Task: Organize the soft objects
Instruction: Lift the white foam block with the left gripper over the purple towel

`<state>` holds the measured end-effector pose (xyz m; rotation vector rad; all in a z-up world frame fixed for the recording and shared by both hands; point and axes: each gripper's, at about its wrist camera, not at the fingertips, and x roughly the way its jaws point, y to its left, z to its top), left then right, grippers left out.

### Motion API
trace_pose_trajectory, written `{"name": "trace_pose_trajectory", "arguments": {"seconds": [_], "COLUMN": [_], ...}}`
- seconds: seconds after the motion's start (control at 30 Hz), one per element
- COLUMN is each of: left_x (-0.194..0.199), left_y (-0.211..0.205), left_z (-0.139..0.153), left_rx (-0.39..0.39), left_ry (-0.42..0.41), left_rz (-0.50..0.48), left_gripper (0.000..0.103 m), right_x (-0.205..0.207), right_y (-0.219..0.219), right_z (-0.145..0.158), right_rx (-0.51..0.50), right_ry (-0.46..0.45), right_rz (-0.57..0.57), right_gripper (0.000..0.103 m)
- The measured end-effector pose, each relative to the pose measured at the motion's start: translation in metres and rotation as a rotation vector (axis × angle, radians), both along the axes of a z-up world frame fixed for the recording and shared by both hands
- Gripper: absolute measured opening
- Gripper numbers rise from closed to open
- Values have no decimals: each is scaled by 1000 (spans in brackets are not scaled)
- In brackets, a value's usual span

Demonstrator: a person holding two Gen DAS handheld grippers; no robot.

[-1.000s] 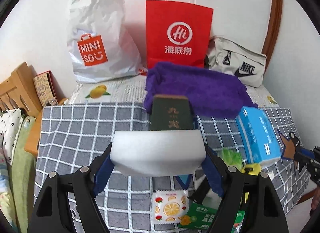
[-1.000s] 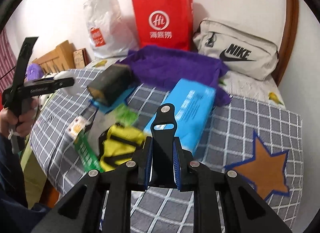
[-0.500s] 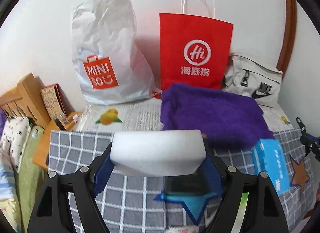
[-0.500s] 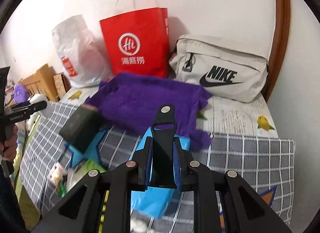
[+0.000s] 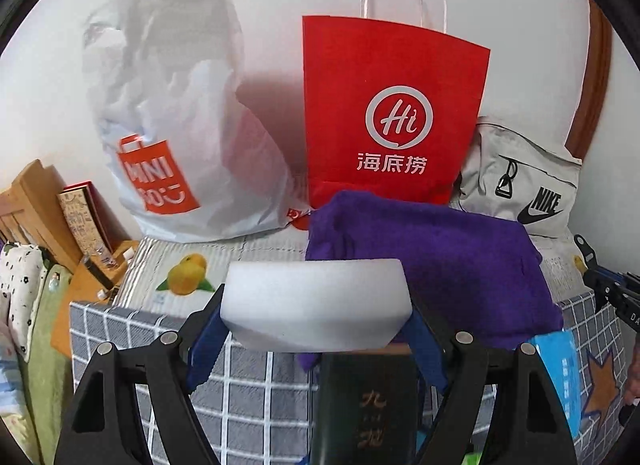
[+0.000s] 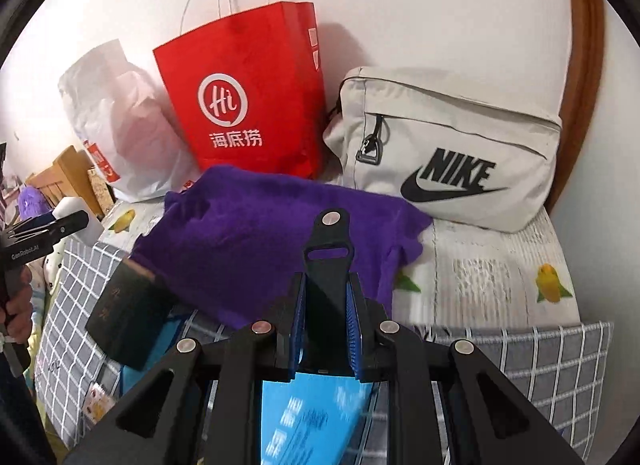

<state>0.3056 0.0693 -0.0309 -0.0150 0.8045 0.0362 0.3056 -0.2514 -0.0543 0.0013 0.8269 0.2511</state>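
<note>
1. Two grippers are in play, each clamped on something. The left gripper squeezes a white foam block between its blue pads, held in the air above the checked blanket.
2. Far left along the wall stands a white plastic bag with an orange logo, resting on a fruit-printed sheet.
3. Just beside it, to the right, a red paper bag stands upright with white cord handles.
4. In front of the red bag a purple towel lies crumpled, spilling from the printed sheet onto the blanket. A dark box sits at its near left edge, touching it.
5. The right gripper is clenched on a black strap piece that sticks up between its pads, hovering over the towel's near edge. A blue packet lies below it.
6. Far right, a pale grey Nike bag leans against the wall.
</note>
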Motion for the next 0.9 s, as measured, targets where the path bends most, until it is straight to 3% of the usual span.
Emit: {"name": "trace_pose_trajectory", "arguments": {"seconds": [0.3,0.5,0.7,0.9], "left_x": [55,81,105,127], "left_y": [-11,-24,-30,-45], "left_z": [-19,-30,-46,-60], "left_rx": [-21,8,-14,15], "left_ry": [53,84,122,159], "left_rz": [-9,-33,-47,-64], "left_gripper": [79,79,79,79], "right_x": [54,85,111,124], "right_y": [7,5,5,5], "right_z": [-16,-38,-63,-79], "right_rx": [-17,-1,-13,-34], "right_ry": [41,95,159,200], "right_rz": [11,4,9,21], "right_gripper": [19,19,19,19]}}
